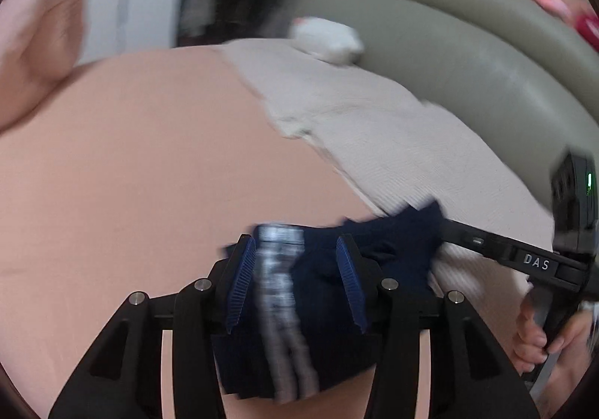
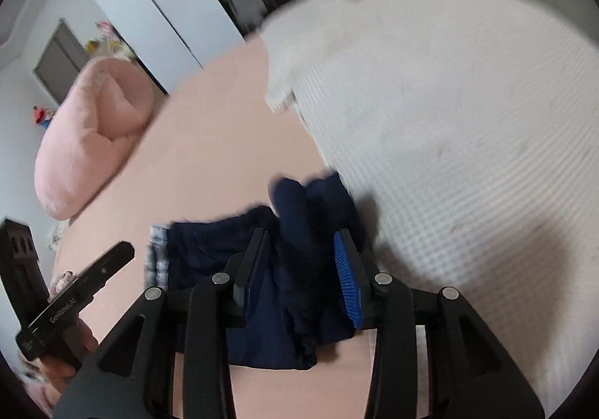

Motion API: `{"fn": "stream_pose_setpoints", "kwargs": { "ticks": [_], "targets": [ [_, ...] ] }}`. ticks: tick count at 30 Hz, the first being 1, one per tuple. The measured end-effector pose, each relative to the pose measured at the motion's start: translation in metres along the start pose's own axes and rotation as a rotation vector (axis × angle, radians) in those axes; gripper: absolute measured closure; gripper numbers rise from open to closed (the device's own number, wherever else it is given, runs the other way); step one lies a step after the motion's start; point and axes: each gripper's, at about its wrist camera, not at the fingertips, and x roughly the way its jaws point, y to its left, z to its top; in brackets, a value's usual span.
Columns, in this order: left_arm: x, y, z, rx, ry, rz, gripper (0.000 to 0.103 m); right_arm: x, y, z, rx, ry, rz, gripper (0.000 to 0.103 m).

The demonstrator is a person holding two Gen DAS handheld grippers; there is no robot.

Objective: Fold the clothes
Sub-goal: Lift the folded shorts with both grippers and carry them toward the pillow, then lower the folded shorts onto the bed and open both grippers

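A dark navy garment (image 1: pixel 322 306) with a grey-white patterned band (image 1: pixel 280 291) hangs bunched between both grippers above a pink bed sheet (image 1: pixel 131 175). My left gripper (image 1: pixel 295 250) has its blue-padded jaws apart with the cloth between them. My right gripper (image 2: pixel 303 243) also has the navy garment (image 2: pixel 299 269) between its jaws, which stand apart. Whether either pinches the cloth is unclear through the blur. The right gripper's body also shows in the left wrist view (image 1: pixel 524 261), and the left gripper's body in the right wrist view (image 2: pixel 75 299).
A white textured blanket (image 2: pixel 449 138) covers the bed's right part. A pink pillow (image 2: pixel 93 130) lies at the far left. A small white object (image 1: pixel 329 41) sits on the blanket's far end. A grey padded headboard (image 1: pixel 468 55) curves behind.
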Motion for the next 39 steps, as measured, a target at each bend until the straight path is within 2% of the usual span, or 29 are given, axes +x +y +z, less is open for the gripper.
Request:
{"fn": "stream_pose_setpoints", "kwargs": {
  "ticks": [1,3,4,7,9,14,16,18,19,23,25,26,28,30,32,34,35,36,37,38,39],
  "targets": [
    [0.006,-0.009,0.000,0.043,0.024,-0.003,0.057,0.004,0.008,-0.002,-0.038,0.015,0.007,0.065],
    [0.019,-0.025,-0.002,0.125,0.072,-0.005,0.065,0.017,0.025,-0.007,-0.113,0.060,0.013,0.068],
    [0.029,-0.026,-0.004,0.139,0.101,0.017,0.065,0.027,0.029,-0.010,-0.133,0.087,0.009,0.068],
    [0.043,-0.011,-0.008,0.089,0.148,0.045,0.067,0.060,0.033,-0.013,-0.171,0.160,-0.039,0.071],
    [0.046,0.002,-0.007,0.042,0.153,0.041,0.078,0.075,0.027,-0.013,-0.196,0.183,-0.100,0.075],
    [0.038,0.008,-0.010,0.065,0.151,0.025,0.078,0.065,0.012,-0.016,-0.194,0.162,-0.124,0.075],
    [0.025,0.008,-0.011,0.046,0.117,-0.002,0.074,0.051,0.004,-0.015,-0.142,0.137,-0.124,0.075],
    [0.015,-0.002,-0.012,0.075,0.089,-0.022,0.049,0.033,0.003,-0.017,-0.114,0.082,-0.105,0.071],
    [0.012,-0.005,-0.014,0.099,0.083,-0.022,0.046,0.027,0.009,-0.020,-0.137,0.075,-0.097,0.071],
    [0.013,0.001,-0.017,0.162,0.116,0.041,0.045,0.023,0.041,-0.042,-0.303,0.127,-0.086,0.069],
    [0.013,0.004,-0.018,0.193,0.132,0.073,0.049,0.037,0.043,-0.052,-0.363,0.154,-0.189,0.069],
    [0.013,0.006,-0.019,0.209,0.140,0.089,0.051,0.045,0.039,-0.055,-0.377,0.175,-0.226,0.070],
    [0.014,0.009,-0.020,0.240,0.157,0.120,0.052,0.046,0.022,-0.056,-0.327,0.196,-0.187,0.070],
    [0.014,0.013,-0.022,0.271,0.173,0.152,0.051,0.032,0.016,-0.052,-0.303,0.182,-0.195,0.071],
    [0.013,0.017,-0.023,0.293,0.187,0.180,0.052,0.014,0.016,-0.054,-0.306,0.158,-0.234,0.063],
    [-0.004,0.031,-0.020,0.227,0.179,0.167,0.051,-0.009,0.020,-0.056,-0.289,0.141,-0.242,0.059],
    [-0.014,0.034,-0.021,0.194,0.172,0.162,0.050,-0.021,0.024,-0.058,-0.285,0.128,-0.249,0.052],
    [-0.024,0.037,-0.021,0.161,0.166,0.157,0.046,-0.034,0.029,-0.061,-0.282,0.114,-0.257,0.042],
    [-0.034,0.041,-0.021,0.128,0.159,0.152,0.043,-0.046,0.035,-0.063,-0.285,0.099,-0.264,0.038],
    [-0.045,0.043,-0.021,0.098,0.151,0.148,0.034,-0.058,0.043,-0.066,-0.289,0.085,-0.263,0.027],
    [-0.055,0.042,-0.022,0.077,0.136,0.150,0.026,-0.072,0.052,-0.069,-0.294,0.072,-0.261,0.020]
  ]
}}
